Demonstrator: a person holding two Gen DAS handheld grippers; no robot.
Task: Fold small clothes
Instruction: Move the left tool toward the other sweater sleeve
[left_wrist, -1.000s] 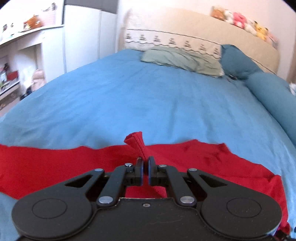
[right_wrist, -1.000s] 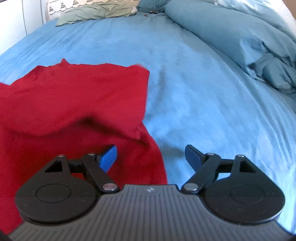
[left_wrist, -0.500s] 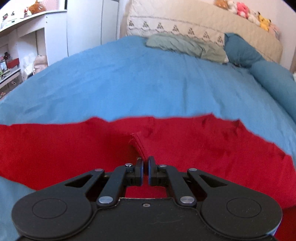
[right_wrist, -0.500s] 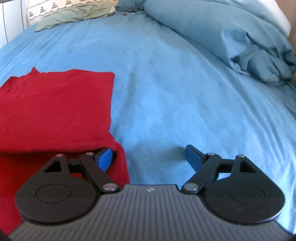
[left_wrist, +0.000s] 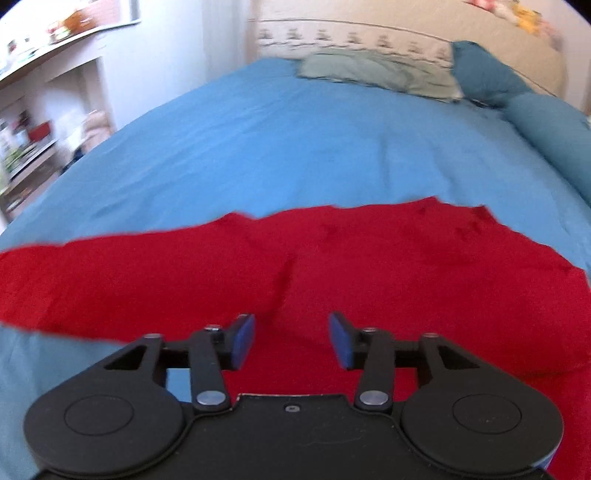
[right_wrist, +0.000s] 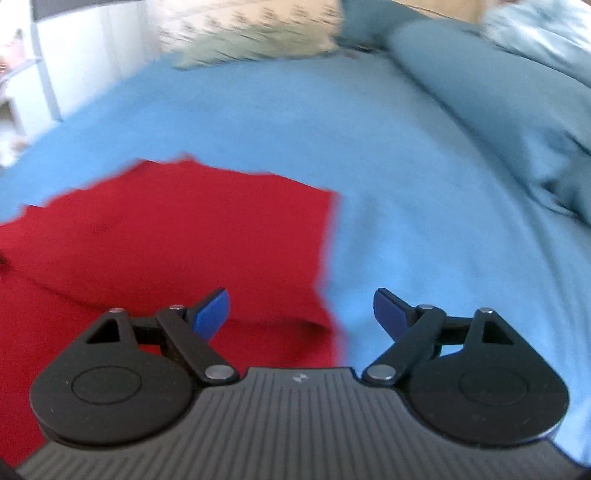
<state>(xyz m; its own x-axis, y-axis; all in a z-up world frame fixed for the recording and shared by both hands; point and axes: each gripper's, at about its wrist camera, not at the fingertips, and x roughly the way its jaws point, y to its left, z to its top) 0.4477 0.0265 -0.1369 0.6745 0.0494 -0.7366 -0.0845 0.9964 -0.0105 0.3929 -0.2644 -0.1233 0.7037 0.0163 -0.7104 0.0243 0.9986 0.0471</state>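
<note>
Rightward, red garment's (right_wrist: 177, 236) edge meets bare blue bedsheet (right_wrist: 424, 192).

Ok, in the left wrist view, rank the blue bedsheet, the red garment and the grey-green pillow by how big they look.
1. Blue bedsheet, largest.
2. Red garment, close to the camera, so it looks bigger.
3. Grey-green pillow, smallest, though it lies far off by the headboard.

The left gripper (left_wrist: 291, 341) has just opened, and the pinched ridge of the red garment (left_wrist: 369, 258) it held a second ago now lies flat on the bed (left_wrist: 295, 140). The right gripper (right_wrist: 301, 314) has just spread wider, above the garment's right edge, nothing between its fingers.
</note>
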